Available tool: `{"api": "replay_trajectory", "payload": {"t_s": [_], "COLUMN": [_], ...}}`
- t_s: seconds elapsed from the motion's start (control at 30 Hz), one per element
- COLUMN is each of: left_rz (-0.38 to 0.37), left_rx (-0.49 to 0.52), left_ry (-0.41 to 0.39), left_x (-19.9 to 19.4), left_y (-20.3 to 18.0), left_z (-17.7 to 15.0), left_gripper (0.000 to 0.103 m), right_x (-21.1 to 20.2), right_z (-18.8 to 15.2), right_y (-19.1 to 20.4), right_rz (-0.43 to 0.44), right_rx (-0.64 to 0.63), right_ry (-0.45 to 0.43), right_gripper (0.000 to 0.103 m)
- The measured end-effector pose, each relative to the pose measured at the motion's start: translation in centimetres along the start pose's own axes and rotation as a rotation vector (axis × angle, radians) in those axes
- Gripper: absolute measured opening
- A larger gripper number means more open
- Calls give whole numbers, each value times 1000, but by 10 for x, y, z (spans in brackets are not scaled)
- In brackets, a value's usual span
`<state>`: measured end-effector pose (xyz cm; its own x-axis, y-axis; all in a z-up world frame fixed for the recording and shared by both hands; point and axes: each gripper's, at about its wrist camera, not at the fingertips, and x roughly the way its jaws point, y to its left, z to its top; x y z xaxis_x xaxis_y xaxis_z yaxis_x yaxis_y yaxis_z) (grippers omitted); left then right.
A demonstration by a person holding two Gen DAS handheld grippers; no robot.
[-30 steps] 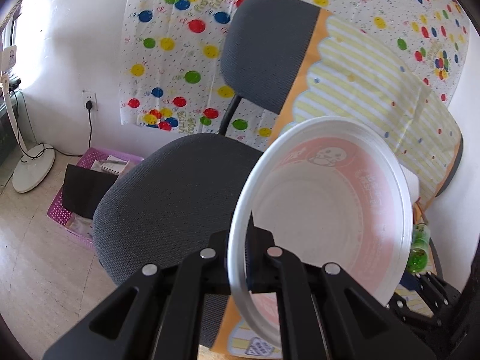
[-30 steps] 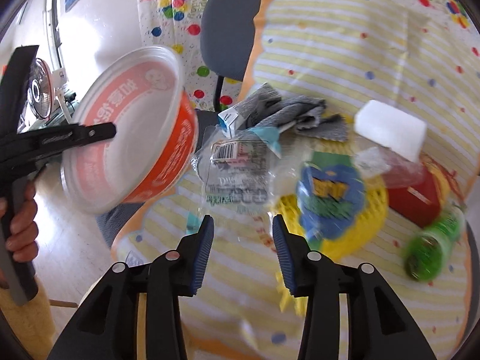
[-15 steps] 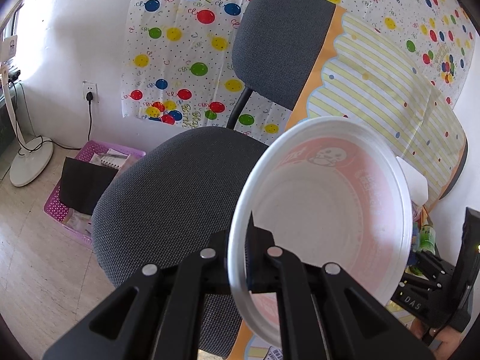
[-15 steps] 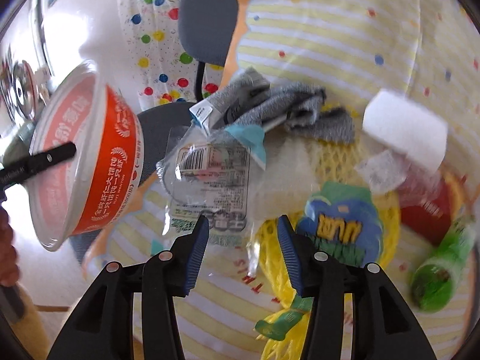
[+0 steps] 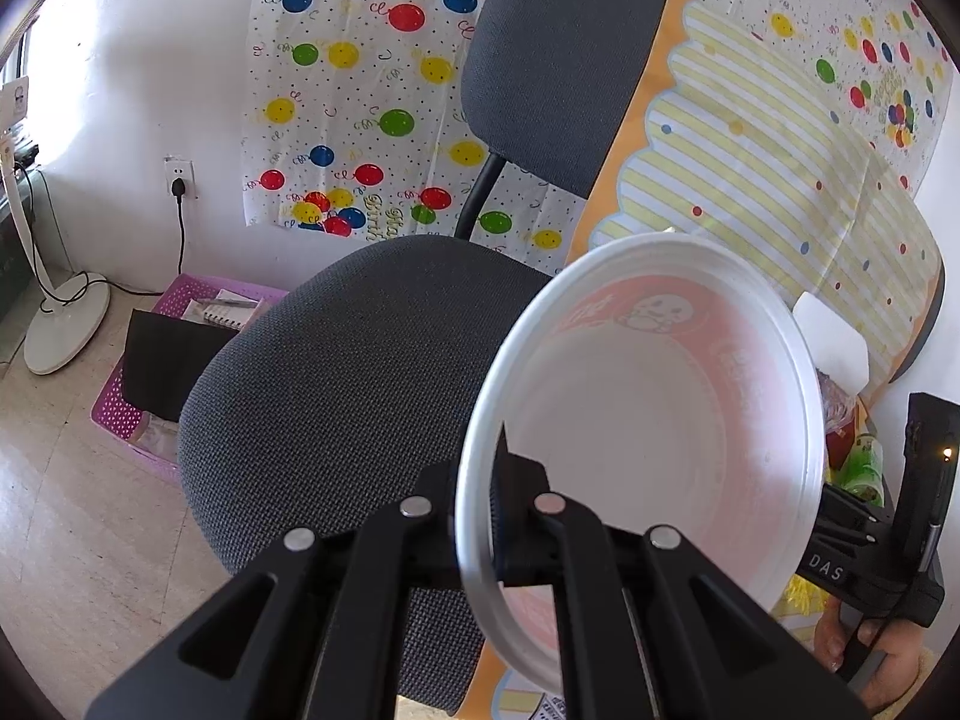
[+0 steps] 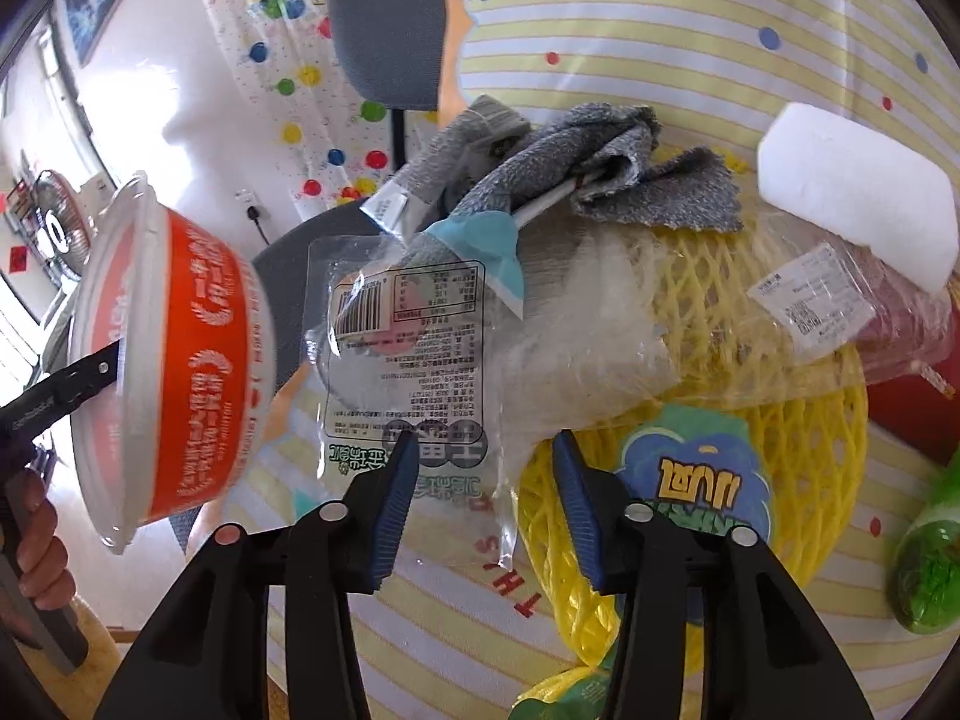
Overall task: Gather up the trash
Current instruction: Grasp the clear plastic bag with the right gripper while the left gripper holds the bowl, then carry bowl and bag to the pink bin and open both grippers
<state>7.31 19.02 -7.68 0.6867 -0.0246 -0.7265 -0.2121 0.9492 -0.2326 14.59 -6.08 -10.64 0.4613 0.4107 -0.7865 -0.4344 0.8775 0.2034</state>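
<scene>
Left gripper (image 5: 495, 495): jaws clamp bowl (image 5: 648, 438) rim, tilted to receive trash. Right gripper (image 6: 483, 495): jaws apart, straddling clear wrapper (image 6: 408, 354).

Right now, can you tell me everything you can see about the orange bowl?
The instant noodle bowl is a round disposable tub that looks like paper or foam, orange outside with white printed characters and a wide white rim. Inside it is pale and looks empty; a pink cartoon print shows through the wall. It is tipped on its side in the air, beside the striped tablecloth and the trash on it. The left claw is shut on its rim, one finger inside and one outside. Nothing else touches it.
</scene>
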Motion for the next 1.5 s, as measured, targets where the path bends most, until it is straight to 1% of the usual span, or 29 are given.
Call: {"api": "replay_trajectory", "payload": {"t_s": [0.07,0.13,0.17,0.2,0.23,0.3,0.33,0.4,0.53,0.63,0.73,0.83,0.9,0.93,1.0,1.07,1.1,1.13,1.17,1.2,1.23,1.27,1.3,1.33,1.4,1.43,1.5], "left_rz": [5,13,16,18,23,25,28,33,48,58,71,62,24,8,-47,-123,-157,-204,-253,-288,-327,-375,-403,-449,-503,-544,-592], "left_rx": [4,5,8,11,11,12,13,13,12,19,32,62,103,117,169,224,245,276,317,350,382,434,466,524,600,650,713], "left_ry": [4,9,8,8,10,10,10,8,-12,-39,-75,-102,-111,-112,-107,-91,-81,-65,-45,-32,-21,0,14,32,57,80,116], "left_x": [2,4,4,4,4,4,4,2,-10,-26,-46,-63,-74,-76,-79,-77,-76,-74,-72,-71,-71,-70,-70,-72,-75,-77,-80], "left_y": [-2,-3,-4,-4,-4,-4,-5,-5,-7,-11,-21,-38,-59,-67,-97,-129,-141,-158,-180,-197,-215,-241,-257,-281,-313,-334,-359], "left_z": [0,-1,-1,-1,-1,-1,-1,0,3,7,11,12,8,7,-2,-14,-20,-28,-39,-48,-59,-75,-85,-103,-130,-149,-177], "left_gripper": [2,2,2,2,2,2,2,2,2,2,2,2,2,2,2,2,2,2,2,2,2,2,2,2,2,2,2], "right_x": [-1,-5,-7,-8,-9,-14,-16,-25,-57,-93,-132,-176,-203,-223,-246,-276,-295,-305,-318,-337,-346,-360,-377,-387,-406,-415,-428], "right_z": [-1,-2,-6,-6,-6,-8,-8,-8,-11,-14,-16,-27,-39,-52,-71,-100,-121,-132,-147,-170,-182,-200,-223,-237,-266,-284,-320], "right_y": [2,4,4,6,7,8,9,9,11,11,15,17,8,-1,-13,-30,-41,-47,-55,-65,-73,-79,-83,-87,-92,-96,-103], "right_rz": [6,2,-11,-18,-21,-19,-13,6,29,54,50,-22,-80,-134,-211,-305,-363,-402,-451,-513,-545,-588,-651,-695,-764,-794,-849], "right_rx": [-17,-38,-50,-59,-68,-80,-78,-72,-53,-26,-10,7,33,54,81,127,159,183,216,262,290,324,361,383,435,473,553], "right_ry": [1,-10,-14,-17,-22,-39,-47,-69,-142,-217,-296,-362,-396,-419,-443,-466,-471,-472,-472,-474,-474,-473,-465,-457,-441,-427,-400], "right_gripper": [42,38,32,22,20,10,2,0,0,0,0,0,0,0,0,0,0,0,0,0,0,0,0,0,0,0,0]}}
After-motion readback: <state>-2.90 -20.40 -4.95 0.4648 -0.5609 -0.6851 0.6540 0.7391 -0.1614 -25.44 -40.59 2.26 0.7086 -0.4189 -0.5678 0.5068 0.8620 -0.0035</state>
